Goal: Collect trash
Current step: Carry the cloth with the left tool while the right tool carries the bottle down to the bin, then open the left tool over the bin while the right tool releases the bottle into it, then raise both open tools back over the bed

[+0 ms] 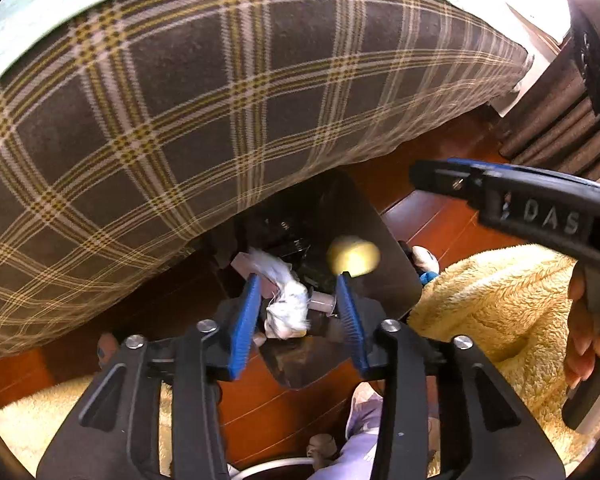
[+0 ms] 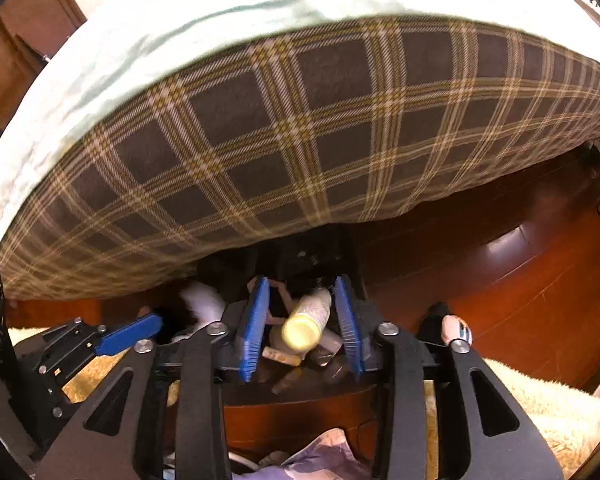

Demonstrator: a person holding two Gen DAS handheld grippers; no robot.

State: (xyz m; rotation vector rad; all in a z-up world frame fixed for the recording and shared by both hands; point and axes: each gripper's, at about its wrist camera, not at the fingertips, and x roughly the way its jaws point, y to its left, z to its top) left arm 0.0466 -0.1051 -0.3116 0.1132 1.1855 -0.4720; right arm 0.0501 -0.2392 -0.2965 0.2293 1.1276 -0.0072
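Both claws point down over a dark bin (image 1: pixel 384 248) beside the plaid bed (image 1: pixel 180 120). Left claw (image 1: pixel 298 292) is partly open around a white tissue (image 1: pixel 288 304), pads not touching. Right claw (image 2: pixel 302 300) is partly open around a loose pale bottle (image 2: pixel 308 318).

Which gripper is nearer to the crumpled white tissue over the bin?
Left. The left gripper has the crumpled white tissue between its open fingers. The right gripper is beside it, with a small bottle between its fingers.
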